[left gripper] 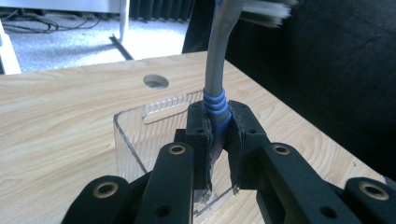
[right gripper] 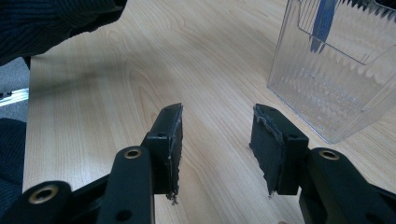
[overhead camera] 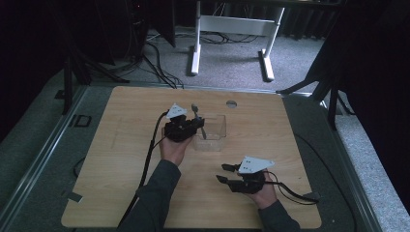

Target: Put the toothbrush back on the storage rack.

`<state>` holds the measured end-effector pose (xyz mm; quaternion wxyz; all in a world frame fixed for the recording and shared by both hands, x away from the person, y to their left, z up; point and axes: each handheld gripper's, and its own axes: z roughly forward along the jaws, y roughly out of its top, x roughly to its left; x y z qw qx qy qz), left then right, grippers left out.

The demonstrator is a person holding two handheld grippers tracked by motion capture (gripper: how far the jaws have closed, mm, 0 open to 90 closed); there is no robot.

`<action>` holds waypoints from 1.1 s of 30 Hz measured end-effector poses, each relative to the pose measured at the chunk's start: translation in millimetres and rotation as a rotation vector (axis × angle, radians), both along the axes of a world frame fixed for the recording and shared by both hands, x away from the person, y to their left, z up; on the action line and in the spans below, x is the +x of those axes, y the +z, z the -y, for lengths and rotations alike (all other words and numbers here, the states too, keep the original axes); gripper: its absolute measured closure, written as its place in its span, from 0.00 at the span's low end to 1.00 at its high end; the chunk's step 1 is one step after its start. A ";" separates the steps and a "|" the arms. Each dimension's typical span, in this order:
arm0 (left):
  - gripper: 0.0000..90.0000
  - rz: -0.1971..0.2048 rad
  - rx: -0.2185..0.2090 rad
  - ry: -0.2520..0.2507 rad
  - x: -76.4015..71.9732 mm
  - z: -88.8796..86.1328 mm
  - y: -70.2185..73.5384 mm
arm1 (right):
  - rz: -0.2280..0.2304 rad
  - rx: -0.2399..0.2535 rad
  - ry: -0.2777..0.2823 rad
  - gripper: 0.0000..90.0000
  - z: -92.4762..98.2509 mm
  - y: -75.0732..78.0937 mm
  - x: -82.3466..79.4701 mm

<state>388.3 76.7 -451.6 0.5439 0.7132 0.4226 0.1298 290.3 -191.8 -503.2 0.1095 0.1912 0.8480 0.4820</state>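
A toothbrush [overhead camera: 197, 115] with a grey handle, a blue ribbed grip and white bristles stands nearly upright, its lower end inside a clear plastic box [overhead camera: 216, 129] at the table's middle. My left gripper [overhead camera: 197, 125] is shut on the blue grip, at the box's left wall. In the left gripper view the toothbrush [left gripper: 215, 74] rises between the jaws, bristles at the top, above the box [left gripper: 133, 126]. My right gripper [overhead camera: 223, 172] rests near the front right, open with nothing between its jaws. In the right gripper view the box [right gripper: 336, 88] stands ahead of my right gripper [right gripper: 217, 128].
A round hole [overhead camera: 231, 103] lies in the wooden table [overhead camera: 121, 159] behind the box. White desk legs [overhead camera: 196, 48] and cables are on the floor beyond the far edge. The left sleeve [right gripper: 56, 21] shows at the top left of the right gripper view.
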 end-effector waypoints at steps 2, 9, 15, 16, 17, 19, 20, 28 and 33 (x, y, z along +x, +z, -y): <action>0.89 -0.012 0.009 0.002 1.6 0.6 -2.2 | 0.001 0.000 -0.001 0.59 0.0 0.0 0.1; 0.89 -0.039 0.055 -0.007 3.5 5.7 -8.9 | 0.002 0.001 0.000 0.59 0.2 0.1 0.0; 0.89 -0.064 0.094 -0.001 5.0 9.4 -12.9 | 0.000 -0.001 0.001 0.59 -0.3 -0.7 -0.1; 0.89 -0.069 0.101 -0.001 5.4 9.4 -13.6 | 0.000 -0.001 0.002 0.58 -0.3 -0.7 -0.1; 0.89 -0.073 0.102 -0.001 5.6 10.0 -14.3 | 0.000 -0.001 0.001 0.58 -0.3 -0.7 -0.1; 0.89 -0.083 0.114 -0.002 6.0 10.8 -15.4 | 0.001 -0.002 0.002 0.58 -0.2 -0.6 -0.2; 0.89 -0.089 0.119 -0.004 6.5 11.1 -16.1 | 0.000 -0.002 0.001 0.58 -0.1 -0.6 -0.3; 0.49 -0.035 0.160 -0.023 -0.7 16.1 -11.7 | -0.002 -0.002 0.003 0.58 -0.7 -1.4 -0.3; 0.30 0.046 0.149 0.015 -9.5 11.1 1.4 | -0.002 -0.002 0.003 0.58 -0.7 -1.5 -0.3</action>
